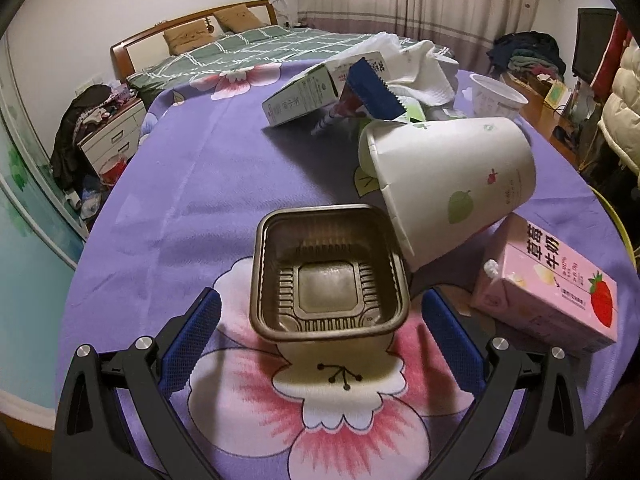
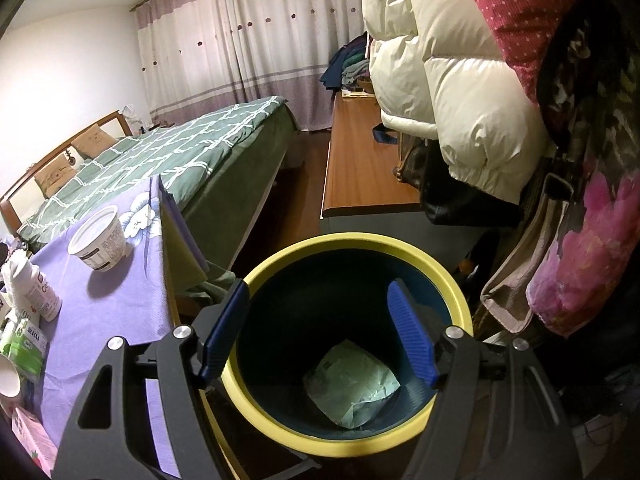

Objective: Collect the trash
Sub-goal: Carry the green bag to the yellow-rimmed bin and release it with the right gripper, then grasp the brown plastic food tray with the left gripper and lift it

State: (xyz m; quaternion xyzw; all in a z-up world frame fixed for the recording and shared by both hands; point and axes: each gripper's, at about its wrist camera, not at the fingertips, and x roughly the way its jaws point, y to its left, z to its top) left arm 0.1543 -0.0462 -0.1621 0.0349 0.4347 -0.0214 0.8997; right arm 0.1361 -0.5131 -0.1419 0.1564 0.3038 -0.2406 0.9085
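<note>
Although one crumpled pale green wrapper (image 2: 352,390) already lay at the bottom of the bin (image 2: 460,304), most of the trash was still on the counter (image 1: 192,184), so the job looked barely begun.

The right tool (image 2: 318,332) hung directly over the bin's open mouth with its blue fingers (image 2: 412,340) spread wide and nothing between them. By my reading it had no load to drop. The bin stood on the floor just past the counter's right edge.

The left tool (image 1: 320,328) was also spread wide and empty, its tips on either side of a brown plastic tray (image 1: 328,272) near the counter's front edge, not touching it. That tray seemed the next thing to be picked up.

Left to collect, as far as the views showed:
- a large white paper cup (image 1: 452,188) lying on its side, against the tray's far right corner;
- a pink milk carton (image 1: 548,284) by the right edge, partly under the cup;
- a heap toward the far edge with a green and white box (image 1: 300,98), a blue wrapper (image 1: 372,88) and white crumpled paper (image 1: 416,68);
- a white tub (image 2: 100,240) standing near the far right corner;
- a small white bottle (image 2: 36,288) and a green carton (image 2: 26,344), seen only in the right wrist view.
</note>
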